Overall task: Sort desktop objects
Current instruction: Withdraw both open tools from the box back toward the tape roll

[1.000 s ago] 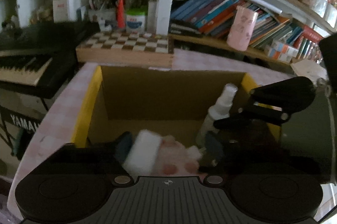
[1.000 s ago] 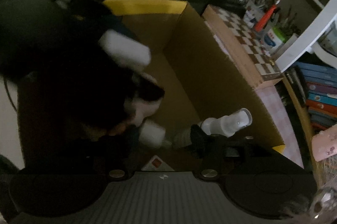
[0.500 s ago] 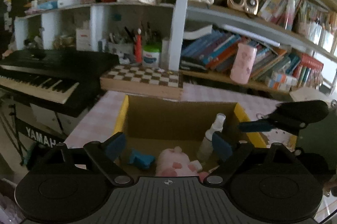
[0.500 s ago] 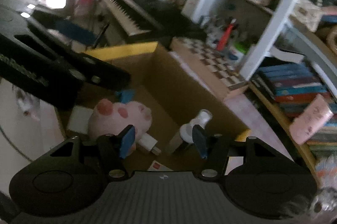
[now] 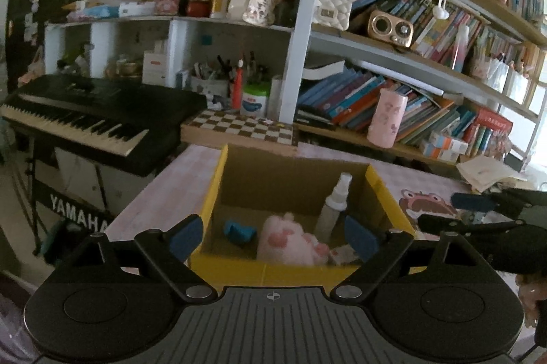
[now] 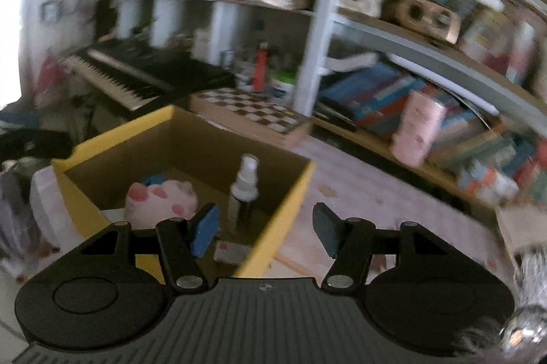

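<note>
Left tongs (image 5: pixel 271 236) hang released and empty over the box (image 5: pixel 239 270) on the tabletop (image 5: pixel 157 193); inside lie a blue piece (image 5: pixel 238 231), a pink plush (image 5: pixel 290 242) and an upright spray bottle (image 5: pixel 335 206). Right tongs (image 6: pixel 265 230), also released and empty, straddle the box's right wall. Best to lift both clear of the rim before seeking the next item. Motion blur hides the right view's shelves; the box floor is partly hidden.

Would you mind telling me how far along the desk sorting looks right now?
Done: the pink plush, spray bottle and a blue item sit inside the cardboard box. In hand: nothing; the left gripper and right gripper are both open and empty. Left: the views show no further loose item clearly waiting to be sorted.
</note>
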`<action>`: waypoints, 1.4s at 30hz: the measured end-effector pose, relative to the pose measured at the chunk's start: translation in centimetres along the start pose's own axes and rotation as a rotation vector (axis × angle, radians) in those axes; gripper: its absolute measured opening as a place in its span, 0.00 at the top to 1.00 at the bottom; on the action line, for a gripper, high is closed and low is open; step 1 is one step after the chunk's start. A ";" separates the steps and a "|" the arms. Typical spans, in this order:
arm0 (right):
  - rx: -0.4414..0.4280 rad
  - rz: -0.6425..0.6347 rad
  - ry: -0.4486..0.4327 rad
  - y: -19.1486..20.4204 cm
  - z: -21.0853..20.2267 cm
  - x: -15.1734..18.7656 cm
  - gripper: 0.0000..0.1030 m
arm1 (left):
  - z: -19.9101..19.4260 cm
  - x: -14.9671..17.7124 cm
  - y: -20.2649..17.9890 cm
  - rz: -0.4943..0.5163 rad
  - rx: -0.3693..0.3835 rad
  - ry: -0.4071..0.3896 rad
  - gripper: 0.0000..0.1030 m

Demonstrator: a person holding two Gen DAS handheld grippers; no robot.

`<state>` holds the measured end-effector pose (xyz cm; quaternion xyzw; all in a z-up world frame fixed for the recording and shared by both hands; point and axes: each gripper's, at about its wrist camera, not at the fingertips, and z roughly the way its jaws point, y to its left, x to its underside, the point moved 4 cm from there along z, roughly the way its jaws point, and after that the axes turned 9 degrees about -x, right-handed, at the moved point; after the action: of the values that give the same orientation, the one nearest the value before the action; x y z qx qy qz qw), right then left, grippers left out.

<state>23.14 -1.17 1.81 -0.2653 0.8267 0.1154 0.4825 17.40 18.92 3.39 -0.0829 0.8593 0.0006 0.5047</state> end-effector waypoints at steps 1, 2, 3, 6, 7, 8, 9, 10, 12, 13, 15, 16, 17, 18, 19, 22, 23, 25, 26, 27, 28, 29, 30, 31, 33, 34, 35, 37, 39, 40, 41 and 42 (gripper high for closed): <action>0.011 0.019 0.001 0.1 -0.5 0.5 0.44 | -0.5 0.5 0.2 -0.002 0.001 0.003 0.10; 0.021 0.038 0.003 0.3 -1.2 1.0 0.44 | -0.9 0.9 0.3 -0.001 0.003 0.007 0.10; 0.029 0.049 0.004 0.6 -1.8 1.7 0.44 | -1.4 1.4 0.4 0.000 0.005 0.010 0.10; 0.047 0.062 0.019 1.9 -3.4 3.3 0.44 | -2.5 2.9 0.6 -0.005 0.012 0.031 0.10; 0.048 0.067 0.023 2.3 -3.9 3.8 0.44 | -2.8 3.4 0.6 -0.008 0.019 0.041 0.10; 0.051 0.074 0.024 2.7 -4.3 4.3 0.44 | -3.2 3.8 0.6 -0.008 0.022 0.046 0.10; 0.054 0.085 0.026 3.1 -4.8 4.8 0.44 | -3.5 4.2 0.6 -0.007 0.025 0.052 0.10; 0.054 0.097 0.029 3.5 -5.1 5.3 0.44 | -3.7 4.5 0.5 -0.005 0.030 0.058 0.10; 0.054 0.119 0.038 4.3 -5.9 6.2 0.44 | -4.3 5.3 0.3 0.003 0.042 0.069 0.10; 0.053 0.126 0.045 4.6 -6.2 6.7 0.44 | -4.6 5.7 0.2 0.008 0.048 0.074 0.10; 0.053 0.130 0.059 5.3 -6.8 7.5 0.44 | -5.0 6.4 0.0 0.018 0.060 0.085 0.10; 0.055 0.129 0.064 5.6 -7.1 7.8 0.44 | -5.2 6.7 -0.1 0.021 0.065 0.090 0.10; 0.057 0.132 0.070 5.8 -7.3 8.2 0.44 | -5.3 7.0 -0.2 0.024 0.070 0.094 0.10; 0.058 0.137 0.078 6.0 -7.6 8.6 0.44 | -5.4 7.3 -0.4 0.025 0.074 0.097 0.10; 0.062 0.144 0.083 6.1 -7.8 8.9 0.44 | -5.5 7.6 -0.5 0.025 0.076 0.100 0.10; 0.076 0.172 0.095 6.3 -8.5 9.7 0.44 | -5.6 8.4 -0.9 0.025 0.086 0.122 0.10; 0.082 0.183 0.099 6.3 -8.8 10.0 0.44 | -5.7 8.7 -1.1 0.027 0.093 0.132 0.10; 0.094 0.207 0.107 6.3 -9.2 10.6 0.44 | -5.7 9.1 -1.4 0.034 0.110 0.146 0.10; 0.099 0.221 0.114 6.3 -9.3 11.0 0.44 | -5.7 9.4 -1.6 0.039 0.118 0.152 0.10; 0.102 0.230 0.120 6.3 -9.5 11.2 0.44 | -5.7 9.5 -1.8 0.046 0.126 0.159 0.10; 0.106 0.237 0.126 6.3 -9.6 11.6 0.44 | -5.6 9.7 -2.1 0.053 0.135 0.165 0.10; 0.111 0.243 0.133 6.3 -9.8 11.9 0.44 | -5.6 9.8 -2.4 0.059 0.141 0.171 0.10; 0.116 0.246 0.139 6.2 -9.9 12.1 0.43 | -5.5 10.0 -2.7 0.065 0.149 0.175 0.10; 0.120 0.248 0.143 6.2 -10.0 12.3 0.43 | -5.5 10.2 -3.0 0.071 0.157 0.180 0.10; 0.133 0.253 0.150 6.0 -10.3 12.8 0.43 | -5.4 10.5 -3.7 0.089 0.175 0.192 0.10; 0.139 0.257 0.153 5.8 -10.4 13.0 0.43 | -5.3 10.6 -4.1 0.097 0.183 0.197 0.10; 0.145 0.264 0.156 5.6 -10.6 13.2 0.43 | -5.3 10.7 -4.5 0.107 0.192 0.201 0.10; 0.158 0.276 0.160 5.1 -10.9 13.6 0.43 | -5.2 10.9 -5.3 0.123 0.210 0.207 0.10; 0.173 0.286 0.163 4.7 -11.2 13.9 0.43 | -5.0 11.1 -6.0 0.139 0.227 0.214 0.10; 0.180 0.290 0.164 4.4 -11.3 14.1 0.43 | -4.9 11.2 -6.3 0.146 0.236 0.218 0.10; 0.187 0.295 0.164 4.1 -11.5 14.2 0.43 | -4.8 11.2 -6.8 0.152 0.244 0.222 0.10; 0.197 0.302 0.164 3.8 -11.8 14.4 0.42 | -4.6 11.3 -7.1 0.157 0.252 0.226 0.10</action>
<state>6.72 -8.01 -4.86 -0.0985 0.9009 0.0829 0.4145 9.02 9.89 -3.52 0.0489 0.9077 -0.0768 0.4097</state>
